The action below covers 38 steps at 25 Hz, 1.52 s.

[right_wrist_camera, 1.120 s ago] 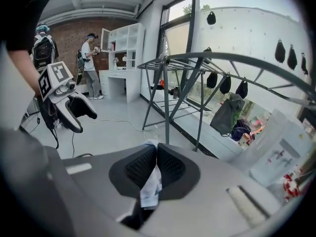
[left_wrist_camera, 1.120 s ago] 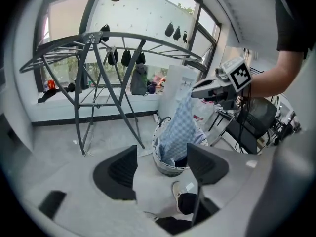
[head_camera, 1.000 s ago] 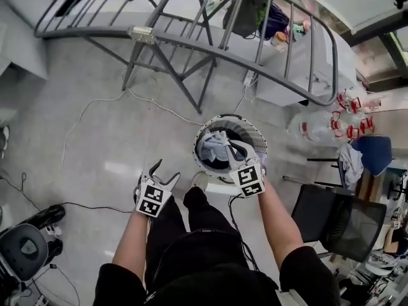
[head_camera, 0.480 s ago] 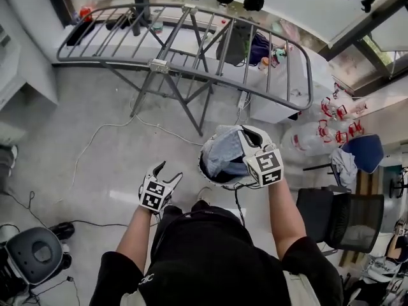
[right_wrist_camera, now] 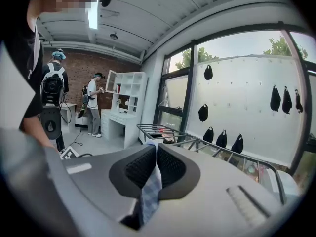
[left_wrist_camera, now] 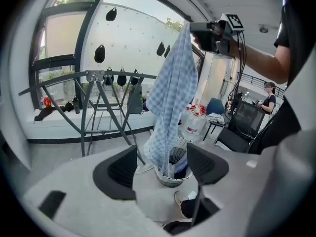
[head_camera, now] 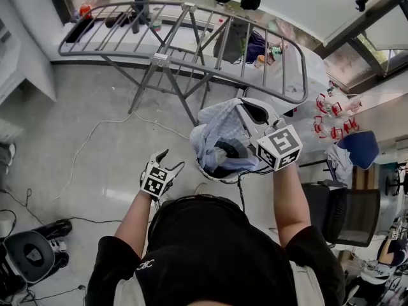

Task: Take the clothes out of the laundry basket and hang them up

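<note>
Grey glossy floor [head_camera: 95, 126] and a grey metal drying rack [head_camera: 159, 59] fill the head view, where the right gripper [head_camera: 242, 107] holds a blue-and-white checked cloth [head_camera: 213, 132] up above the round, slatted laundry basket [head_camera: 210, 174]. The left gripper [head_camera: 172, 159] hangs lower, off to one side.

Only the left gripper view shows the cloth's full hang, a long soft drape with its lower end at the basket's mouth. That gripper's ribbed black pads [left_wrist_camera: 121, 172] stand wide apart with nothing between them.

The right gripper view alone shows the grip itself, its ribbed pads pressed together on a thin fold of the cloth. Beyond them are tall windows [right_wrist_camera: 247, 93], a white shelf unit [right_wrist_camera: 128, 93] and two people by a brick wall.
</note>
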Available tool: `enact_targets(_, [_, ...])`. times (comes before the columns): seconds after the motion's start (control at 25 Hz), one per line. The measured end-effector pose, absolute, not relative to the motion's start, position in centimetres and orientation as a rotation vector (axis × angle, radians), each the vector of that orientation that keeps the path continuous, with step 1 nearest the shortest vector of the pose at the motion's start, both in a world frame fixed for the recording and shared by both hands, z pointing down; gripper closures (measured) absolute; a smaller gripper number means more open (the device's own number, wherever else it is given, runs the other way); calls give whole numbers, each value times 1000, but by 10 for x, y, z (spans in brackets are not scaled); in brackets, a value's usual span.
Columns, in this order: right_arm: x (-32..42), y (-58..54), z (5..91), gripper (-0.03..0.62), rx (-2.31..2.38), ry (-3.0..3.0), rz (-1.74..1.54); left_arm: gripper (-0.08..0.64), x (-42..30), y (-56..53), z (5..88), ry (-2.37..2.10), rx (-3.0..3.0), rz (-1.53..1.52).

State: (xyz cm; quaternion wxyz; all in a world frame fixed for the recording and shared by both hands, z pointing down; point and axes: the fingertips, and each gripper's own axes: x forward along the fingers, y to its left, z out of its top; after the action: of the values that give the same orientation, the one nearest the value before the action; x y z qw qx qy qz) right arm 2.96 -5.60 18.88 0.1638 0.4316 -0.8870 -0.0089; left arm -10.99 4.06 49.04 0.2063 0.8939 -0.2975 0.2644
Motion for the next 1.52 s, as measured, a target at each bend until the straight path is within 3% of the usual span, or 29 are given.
enact_targets(0.68, [-56, -34, 131, 574, 949, -2708, -98, 239, -56, -4, 567, -759, 2415, 824])
enact_targets(0.72, [-56, -32, 132, 574, 949, -2705, -94, 261, -57, -5, 574, -790, 2395, 837])
enact_targets(0.84, [-51, -28, 133, 574, 959, -2696, -82, 454, -68, -1, 577, -888, 2357, 846])
enact_targets(0.92, [-45, -27, 133, 574, 974, -2693, -77, 532, -75, 4, 575, -917, 2351, 846])
enact_targets(1.24, [-23, -30, 141, 574, 1055, -2715, -28, 538, -130, 24, 567, -1018, 2308, 815])
enact_targets(1.52, [-20, -44, 150, 574, 1089, -2684, -39, 540, -224, 36, 535, -1192, 2234, 799])
